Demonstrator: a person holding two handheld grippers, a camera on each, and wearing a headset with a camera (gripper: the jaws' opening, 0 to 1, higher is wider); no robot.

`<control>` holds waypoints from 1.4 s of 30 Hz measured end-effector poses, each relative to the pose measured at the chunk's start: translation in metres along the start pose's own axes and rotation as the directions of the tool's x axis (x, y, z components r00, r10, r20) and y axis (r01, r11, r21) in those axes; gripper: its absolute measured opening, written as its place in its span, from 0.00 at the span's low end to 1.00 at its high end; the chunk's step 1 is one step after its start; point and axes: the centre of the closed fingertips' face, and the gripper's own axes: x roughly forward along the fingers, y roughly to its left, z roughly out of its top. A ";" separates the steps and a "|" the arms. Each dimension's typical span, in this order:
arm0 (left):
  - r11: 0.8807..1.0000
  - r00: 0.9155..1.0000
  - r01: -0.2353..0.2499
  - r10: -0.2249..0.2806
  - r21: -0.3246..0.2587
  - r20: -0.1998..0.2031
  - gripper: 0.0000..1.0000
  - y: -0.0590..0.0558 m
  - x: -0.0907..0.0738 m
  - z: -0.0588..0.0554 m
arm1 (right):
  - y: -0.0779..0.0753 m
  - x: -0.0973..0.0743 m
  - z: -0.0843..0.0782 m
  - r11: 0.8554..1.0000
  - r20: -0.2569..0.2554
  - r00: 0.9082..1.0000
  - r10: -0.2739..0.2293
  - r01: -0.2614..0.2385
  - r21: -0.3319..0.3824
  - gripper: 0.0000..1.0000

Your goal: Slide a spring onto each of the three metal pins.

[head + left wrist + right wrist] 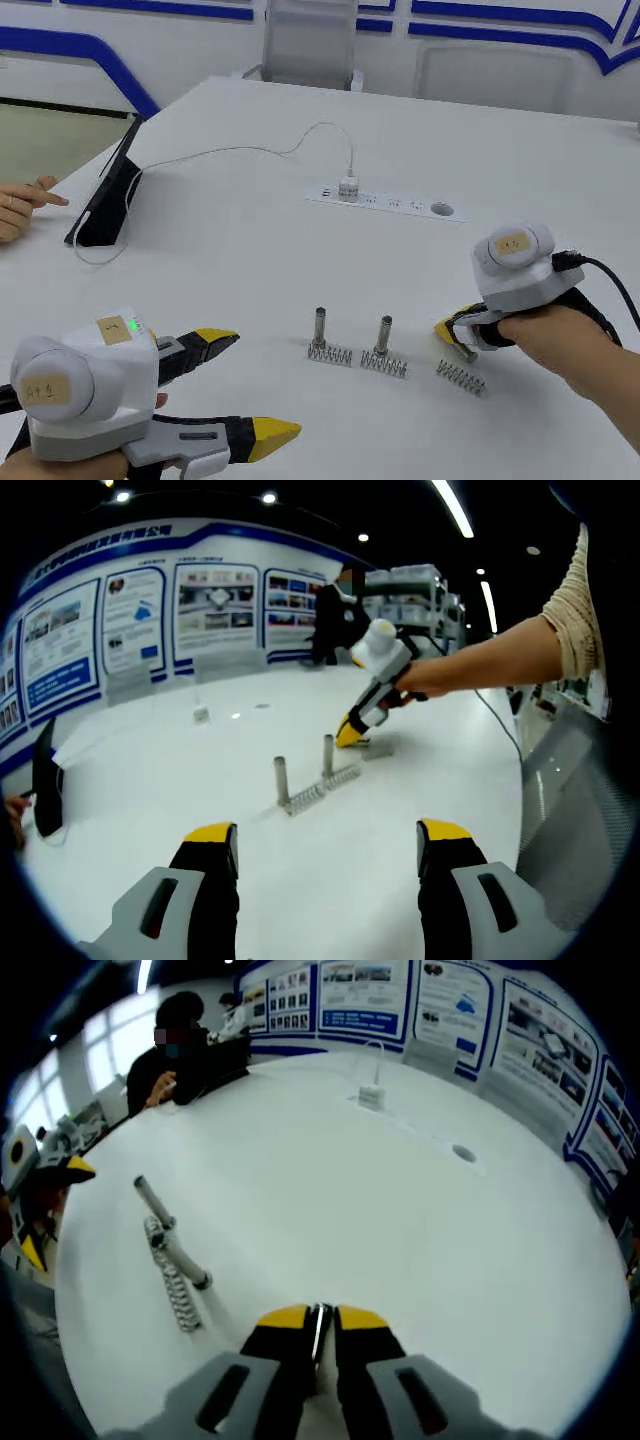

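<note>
Two metal pins (pixel 319 325) (pixel 383 335) stand upright on the white table, each with a spring (pixel 330 354) (pixel 384 364) lying at its foot. A third spring (pixel 460 376) lies loose further right. Just above it my right gripper (pixel 458 338) is shut on a third metal pin (pixel 464 351), seen as a thin sliver (pixel 318 1330) between its yellow jaws. My left gripper (pixel 245 385) stands open and empty at the near left, well short of the pins (pixel 281 778) (pixel 327 753). The right gripper (pixel 355 728) shows beyond them.
A white power strip (pixel 390 200) with a plugged-in cable lies mid-table. A dark tablet (pixel 105 205) stands at the left edge, next to another person's hand (pixel 20 205). A chair (pixel 310 40) stands behind the table.
</note>
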 end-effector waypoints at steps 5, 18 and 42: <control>1.000 1.000 -0.004 0.004 -0.004 -0.001 0.74 0.001 -0.001 -0.002 | 0.003 0.000 -0.002 1.000 -0.020 1.000 0.011 -0.010 0.027 0.10; 1.000 1.000 -0.009 0.009 -0.002 0.002 0.74 -0.001 0.000 0.000 | 0.005 0.000 -0.004 0.998 -0.071 0.997 -0.008 0.012 0.057 0.09; 1.000 1.000 -0.008 0.007 0.022 0.027 0.73 -0.006 -0.002 0.014 | 0.008 -0.041 0.016 0.996 0.100 0.994 -0.032 0.023 0.090 0.09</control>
